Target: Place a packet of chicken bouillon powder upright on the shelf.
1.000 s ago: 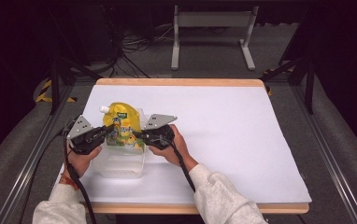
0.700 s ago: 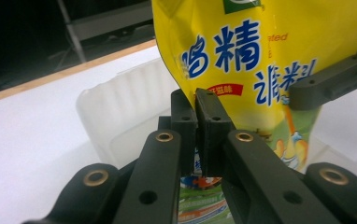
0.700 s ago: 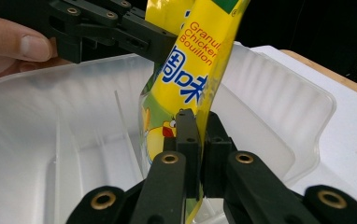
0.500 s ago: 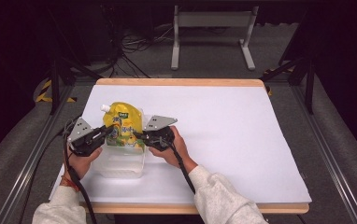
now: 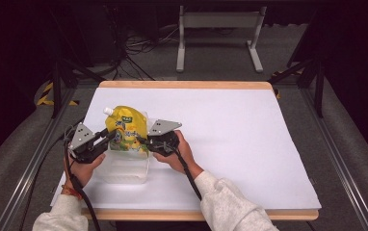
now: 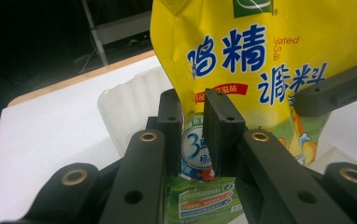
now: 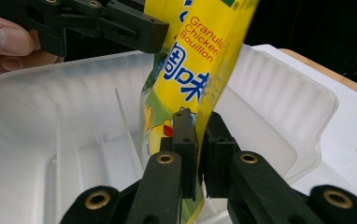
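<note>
Pinching both jaws shut on the yellow spouted bouillon pouch (image 5: 125, 129), our left gripper (image 5: 106, 136) and right gripper (image 5: 141, 139) hold it upright over the translucent plastic tub (image 5: 124, 169) on the white-covered bench (image 5: 249, 139); lowering and releasing seem left.

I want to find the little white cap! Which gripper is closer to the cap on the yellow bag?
Left. The left gripper pinches the pouch on the side just below its white cap. The right gripper pinches the opposite edge, farther from the cap.
</note>
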`<state>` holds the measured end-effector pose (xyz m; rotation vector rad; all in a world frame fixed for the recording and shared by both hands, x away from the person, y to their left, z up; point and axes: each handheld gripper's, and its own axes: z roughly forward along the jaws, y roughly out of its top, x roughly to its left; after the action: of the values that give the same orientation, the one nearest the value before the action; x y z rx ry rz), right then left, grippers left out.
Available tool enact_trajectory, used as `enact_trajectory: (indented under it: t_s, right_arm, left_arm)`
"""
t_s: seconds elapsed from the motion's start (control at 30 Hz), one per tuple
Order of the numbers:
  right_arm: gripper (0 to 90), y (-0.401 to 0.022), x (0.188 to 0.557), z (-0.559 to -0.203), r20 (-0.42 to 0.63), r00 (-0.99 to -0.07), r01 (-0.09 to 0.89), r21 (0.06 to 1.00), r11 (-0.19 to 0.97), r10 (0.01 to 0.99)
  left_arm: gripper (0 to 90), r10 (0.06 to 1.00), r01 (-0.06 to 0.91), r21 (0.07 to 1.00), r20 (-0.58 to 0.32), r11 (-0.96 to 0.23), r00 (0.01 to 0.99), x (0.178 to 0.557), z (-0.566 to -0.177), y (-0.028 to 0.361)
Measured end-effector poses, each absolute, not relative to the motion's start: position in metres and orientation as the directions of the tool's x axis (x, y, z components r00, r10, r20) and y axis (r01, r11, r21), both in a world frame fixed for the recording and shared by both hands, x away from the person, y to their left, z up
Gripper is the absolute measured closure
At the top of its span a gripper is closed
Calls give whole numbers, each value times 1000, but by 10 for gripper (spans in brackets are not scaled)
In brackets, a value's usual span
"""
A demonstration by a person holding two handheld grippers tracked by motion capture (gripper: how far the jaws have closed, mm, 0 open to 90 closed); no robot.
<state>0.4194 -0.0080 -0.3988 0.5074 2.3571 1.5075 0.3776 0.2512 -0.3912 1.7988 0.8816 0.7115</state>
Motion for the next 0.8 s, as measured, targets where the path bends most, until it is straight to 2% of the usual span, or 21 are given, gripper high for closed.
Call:
enact_trajectory:
  t_s: [0.47,0.8]
  right_arm:
    - [798,-11,416,-387,-90,-885,106,917,386,457]
    - [749,-17,413,-377,-115,-878,87,916,391,465]
  left_arm:
    - [701,837,210,947,94,-242,539,360,-378,254]
    - [692,813,185,949,109,-257,571,350,-371,245]
